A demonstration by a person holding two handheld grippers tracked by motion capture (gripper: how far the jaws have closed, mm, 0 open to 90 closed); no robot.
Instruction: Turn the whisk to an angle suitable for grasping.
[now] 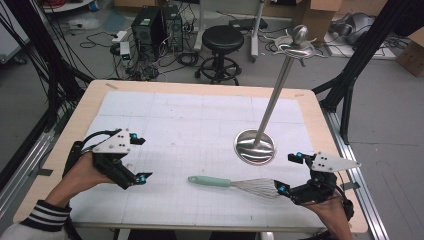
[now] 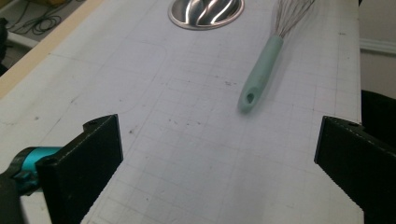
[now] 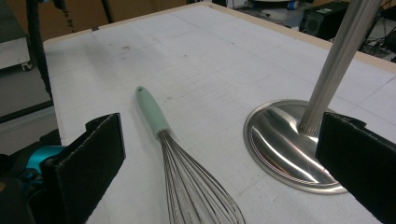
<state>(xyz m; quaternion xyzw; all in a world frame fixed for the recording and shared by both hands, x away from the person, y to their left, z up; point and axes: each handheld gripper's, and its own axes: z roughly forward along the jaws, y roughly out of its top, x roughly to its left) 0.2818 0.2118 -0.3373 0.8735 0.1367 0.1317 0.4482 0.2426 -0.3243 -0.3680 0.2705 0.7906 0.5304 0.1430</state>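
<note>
A wire whisk (image 1: 235, 183) with a mint-green handle lies on the gridded mat (image 1: 190, 125), long axis from 9 to 3 o'clock, its steel loops just beside the right gripper (image 1: 291, 173), jaws released; left gripper (image 1: 141, 159), also spread, waits toward 9 o'clock, the polished steel stand (image 1: 255, 146) at 12

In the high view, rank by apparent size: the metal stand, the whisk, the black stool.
1. Metal stand, tallest, though it rises toward the camera.
2. Whisk.
3. Black stool, looks smallest, but it stands farther off, so its true size is unsure.
</note>
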